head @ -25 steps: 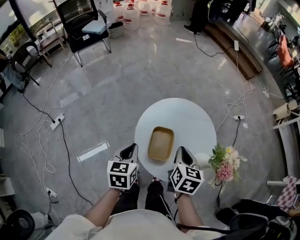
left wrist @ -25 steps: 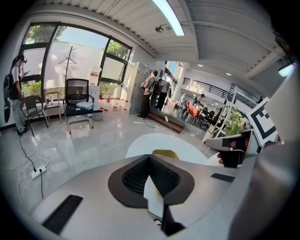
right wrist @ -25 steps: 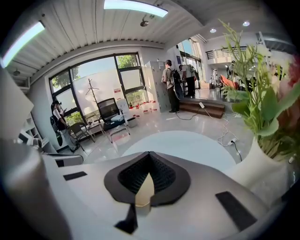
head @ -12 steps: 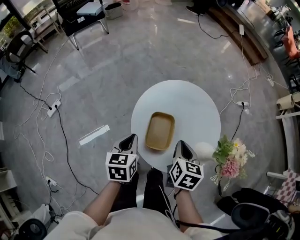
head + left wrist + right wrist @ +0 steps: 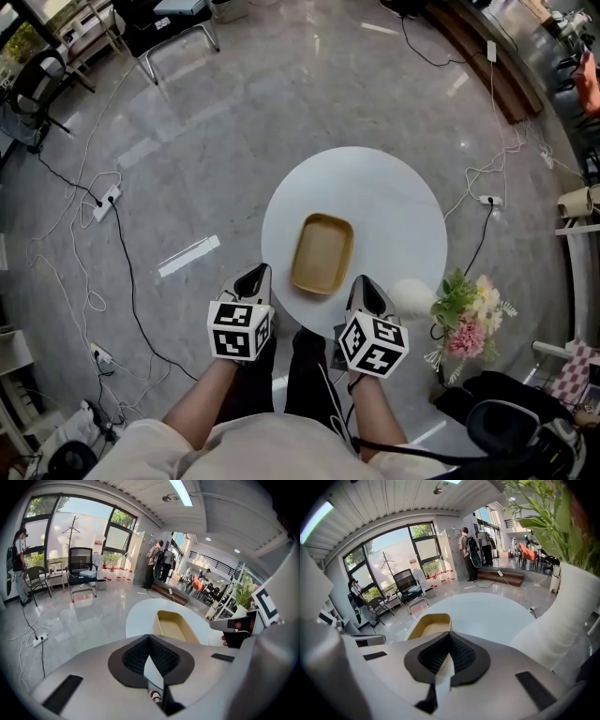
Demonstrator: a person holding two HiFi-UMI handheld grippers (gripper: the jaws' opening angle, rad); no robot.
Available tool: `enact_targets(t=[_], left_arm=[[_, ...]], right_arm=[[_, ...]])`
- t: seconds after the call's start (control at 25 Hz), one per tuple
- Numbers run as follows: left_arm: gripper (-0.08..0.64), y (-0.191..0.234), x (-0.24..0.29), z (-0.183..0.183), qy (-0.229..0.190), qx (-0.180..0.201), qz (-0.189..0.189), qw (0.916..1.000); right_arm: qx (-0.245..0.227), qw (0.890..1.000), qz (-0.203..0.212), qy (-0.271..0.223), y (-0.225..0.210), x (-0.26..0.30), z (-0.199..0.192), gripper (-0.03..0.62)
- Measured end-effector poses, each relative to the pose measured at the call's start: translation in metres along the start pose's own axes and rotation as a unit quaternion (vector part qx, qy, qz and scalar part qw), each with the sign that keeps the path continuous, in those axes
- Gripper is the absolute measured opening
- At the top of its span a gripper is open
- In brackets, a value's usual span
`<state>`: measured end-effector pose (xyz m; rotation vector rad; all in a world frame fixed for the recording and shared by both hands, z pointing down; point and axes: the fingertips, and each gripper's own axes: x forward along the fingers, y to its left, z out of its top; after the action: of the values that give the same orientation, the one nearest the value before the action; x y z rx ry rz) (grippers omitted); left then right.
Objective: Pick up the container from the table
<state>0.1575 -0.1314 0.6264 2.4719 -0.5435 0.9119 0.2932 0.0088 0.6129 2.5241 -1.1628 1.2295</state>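
Both sets of jaws are pinched together with nothing between them. The left gripper (image 5: 257, 274) and right gripper (image 5: 362, 283) hang at the near edge of the round white tabletop (image 5: 398, 202). The empty tan container (image 5: 322, 253) sits between them, slightly farther in, touching neither. Flowers (image 5: 466, 321) are off to the right.
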Motion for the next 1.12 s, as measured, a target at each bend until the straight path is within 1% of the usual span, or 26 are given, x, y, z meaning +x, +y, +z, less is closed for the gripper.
enact_targets(t=[0.4, 0.64, 0.68, 0.72, 0.76, 0.92, 1.04, 1.12], left_arm=[[0.017, 0.013, 0.001, 0.0, 0.002, -0.01, 0.008, 0.9999], [0.017, 0.023, 0.001, -0.006, 0.007, -0.017, 0.017, 0.9997], [0.017, 0.025, 0.001, -0.008, 0.008, -0.018, 0.019, 0.9996], [0.017, 0.026, 0.001, -0.009, 0.009, -0.019, 0.02, 0.9996], [0.017, 0.028, 0.0, -0.011, 0.01, -0.02, 0.022, 0.9995], [0.017, 0.033, -0.003, -0.018, 0.014, -0.025, 0.029, 0.9992], [0.017, 0.037, -0.004, -0.022, 0.015, -0.028, 0.033, 0.9989], [0.017, 0.039, -0.005, -0.024, 0.016, -0.03, 0.036, 0.9988]], right_arm=[[0.002, 1.0, 0.023, 0.012, 0.012, 0.015, -0.001, 0.027], [-0.002, 1.0, 0.021, 0.02, 0.012, 0.025, -0.004, 0.039], [-0.003, 1.0, 0.02, 0.022, 0.011, 0.026, -0.005, 0.052], [-0.004, 0.999, 0.02, 0.025, 0.011, 0.028, -0.006, 0.095], [-0.004, 0.999, 0.02, 0.028, 0.011, 0.029, -0.007, 0.116], [-0.005, 0.999, 0.021, 0.035, 0.012, 0.034, -0.012, 0.118], [-0.002, 0.999, 0.026, 0.039, 0.014, 0.038, -0.016, 0.151], [0.0, 0.999, 0.027, 0.041, 0.014, 0.041, -0.018, 0.157]])
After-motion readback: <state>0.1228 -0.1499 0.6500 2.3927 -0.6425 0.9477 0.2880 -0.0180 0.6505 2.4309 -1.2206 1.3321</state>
